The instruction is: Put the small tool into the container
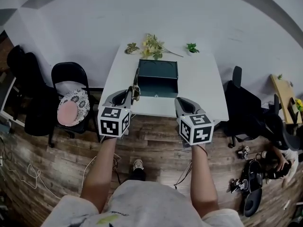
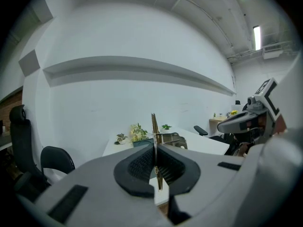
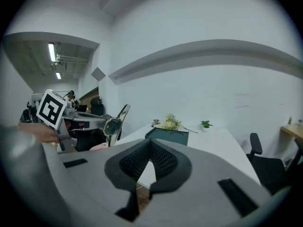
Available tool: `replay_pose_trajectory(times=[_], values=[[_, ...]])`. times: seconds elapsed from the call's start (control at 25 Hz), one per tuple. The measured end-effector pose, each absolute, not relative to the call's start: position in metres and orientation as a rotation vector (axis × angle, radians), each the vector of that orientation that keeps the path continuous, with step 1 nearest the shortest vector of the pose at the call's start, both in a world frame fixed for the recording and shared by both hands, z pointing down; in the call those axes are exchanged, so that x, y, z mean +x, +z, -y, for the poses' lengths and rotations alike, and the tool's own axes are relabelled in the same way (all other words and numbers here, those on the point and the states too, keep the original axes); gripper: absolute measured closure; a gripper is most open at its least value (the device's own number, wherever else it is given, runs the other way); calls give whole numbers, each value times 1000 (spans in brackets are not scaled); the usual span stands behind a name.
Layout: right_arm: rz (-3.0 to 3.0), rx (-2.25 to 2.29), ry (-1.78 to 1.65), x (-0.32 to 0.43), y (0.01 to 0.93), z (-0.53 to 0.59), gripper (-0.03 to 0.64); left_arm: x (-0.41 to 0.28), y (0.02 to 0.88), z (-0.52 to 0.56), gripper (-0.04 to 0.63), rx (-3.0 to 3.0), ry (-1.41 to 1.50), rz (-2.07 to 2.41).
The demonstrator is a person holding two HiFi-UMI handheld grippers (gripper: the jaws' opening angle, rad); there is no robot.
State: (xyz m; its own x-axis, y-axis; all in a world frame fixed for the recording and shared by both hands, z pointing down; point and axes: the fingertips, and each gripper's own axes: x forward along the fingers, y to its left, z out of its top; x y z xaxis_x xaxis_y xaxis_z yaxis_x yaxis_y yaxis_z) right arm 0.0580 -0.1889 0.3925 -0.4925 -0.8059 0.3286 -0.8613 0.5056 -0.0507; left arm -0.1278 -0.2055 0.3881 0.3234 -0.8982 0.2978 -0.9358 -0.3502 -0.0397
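**Short of the white table (image 1: 203,79): drop-off ahead**

Left gripper (image 2: 155,148) pinches the thin flat metal tool (image 2: 155,126) upright; right gripper (image 3: 150,143) is pressed together, empty. Carry the tool above the open dark-green rectangular container (image 1: 158,77), then release low.

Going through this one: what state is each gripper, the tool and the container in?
left gripper: shut on the small tool
small tool: clamped between the left jaws, not yet in the container
right gripper: shut, nothing between its jaws
container: open, standing on the table
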Motion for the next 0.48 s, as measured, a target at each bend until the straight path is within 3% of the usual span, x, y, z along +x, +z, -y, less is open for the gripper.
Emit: replay_pose_trajectory(times=[0.48], values=[[2422,1462,333,26,401,241,612,-156,398,268,598,2476,427,1612]])
